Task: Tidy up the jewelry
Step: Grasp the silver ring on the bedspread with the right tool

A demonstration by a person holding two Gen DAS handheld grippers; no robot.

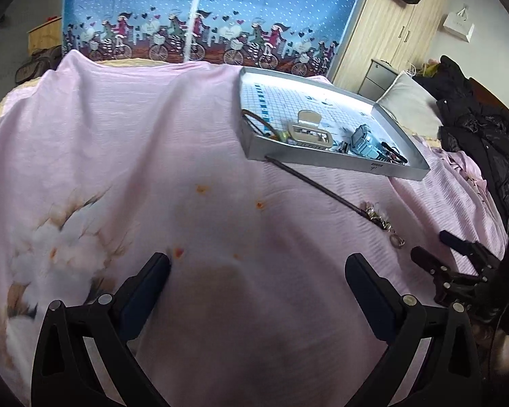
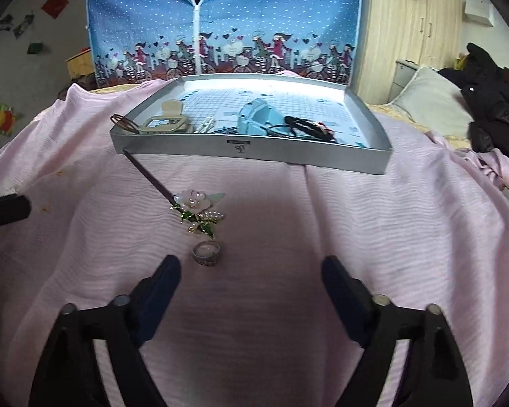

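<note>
A dark hair stick with a pink flower and pearl ornament lies on the pink sheet in front of the silver tray. A silver ring rests just below the ornament. My right gripper hovers open just behind the ring, which lies slightly left of centre near its left finger. My left gripper is open over bare sheet, left of the hair stick and ring. The right gripper shows at that view's right edge. The tray holds a beige clip, a blue clip and black hair ties.
A blue zip-up fabric wardrobe stands behind the bed. A wooden cabinet, a grey pillow and dark clothing lie to the right. The sheet has small orange stains and a flower print.
</note>
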